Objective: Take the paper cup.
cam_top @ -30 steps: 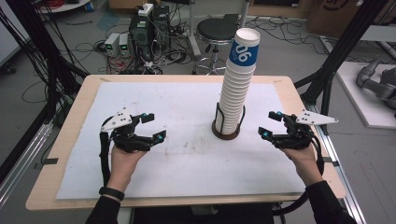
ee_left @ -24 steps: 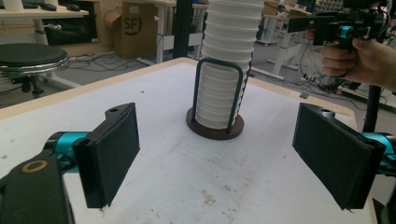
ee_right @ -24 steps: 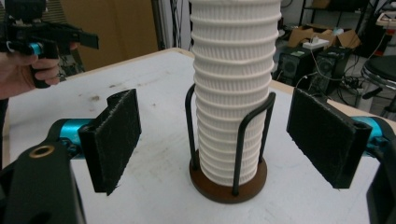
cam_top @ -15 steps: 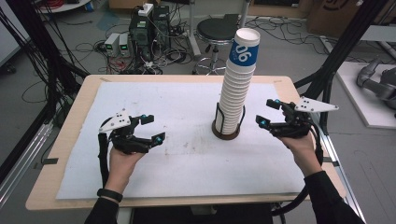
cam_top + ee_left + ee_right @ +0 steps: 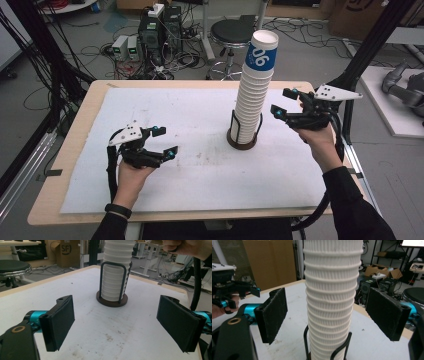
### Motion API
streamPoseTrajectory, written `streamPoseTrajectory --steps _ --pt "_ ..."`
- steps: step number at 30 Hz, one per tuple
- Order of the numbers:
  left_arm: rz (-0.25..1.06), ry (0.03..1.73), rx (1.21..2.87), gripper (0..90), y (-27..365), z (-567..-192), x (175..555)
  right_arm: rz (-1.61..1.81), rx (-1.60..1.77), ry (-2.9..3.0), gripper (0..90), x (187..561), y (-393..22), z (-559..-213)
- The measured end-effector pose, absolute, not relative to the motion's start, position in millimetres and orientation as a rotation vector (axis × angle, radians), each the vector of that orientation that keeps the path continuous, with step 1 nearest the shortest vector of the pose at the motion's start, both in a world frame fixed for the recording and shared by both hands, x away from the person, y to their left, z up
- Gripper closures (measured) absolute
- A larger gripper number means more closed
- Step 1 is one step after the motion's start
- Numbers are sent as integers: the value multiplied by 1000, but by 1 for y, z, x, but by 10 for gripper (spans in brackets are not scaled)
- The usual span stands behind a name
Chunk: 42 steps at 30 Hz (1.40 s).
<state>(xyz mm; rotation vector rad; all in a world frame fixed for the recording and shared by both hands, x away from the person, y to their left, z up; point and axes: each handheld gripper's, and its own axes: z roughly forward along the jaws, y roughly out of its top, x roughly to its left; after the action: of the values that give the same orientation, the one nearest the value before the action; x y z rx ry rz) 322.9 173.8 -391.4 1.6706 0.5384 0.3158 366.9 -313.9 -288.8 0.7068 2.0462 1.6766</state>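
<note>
Cups (image 5: 252, 100) stand stacked in a holder at centre frame on the desk (image 5: 75, 150). Right hand-held gripper (image 5: 285, 102), wide open and empty, is just right of them; left hand-held gripper (image 5: 166, 141), lower left, is open and empty too.
</note>
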Motion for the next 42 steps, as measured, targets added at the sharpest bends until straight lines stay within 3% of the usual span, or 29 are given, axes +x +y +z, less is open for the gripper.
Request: streamPoseTrajectory --steps 18,42 --pt "295 532 1686 147 172 -395 323 1650 712 2056 178 397 -283 -257" --pt "275 532 1697 147 167 -397 323 1605 751 2099 135 415 -264 -254"
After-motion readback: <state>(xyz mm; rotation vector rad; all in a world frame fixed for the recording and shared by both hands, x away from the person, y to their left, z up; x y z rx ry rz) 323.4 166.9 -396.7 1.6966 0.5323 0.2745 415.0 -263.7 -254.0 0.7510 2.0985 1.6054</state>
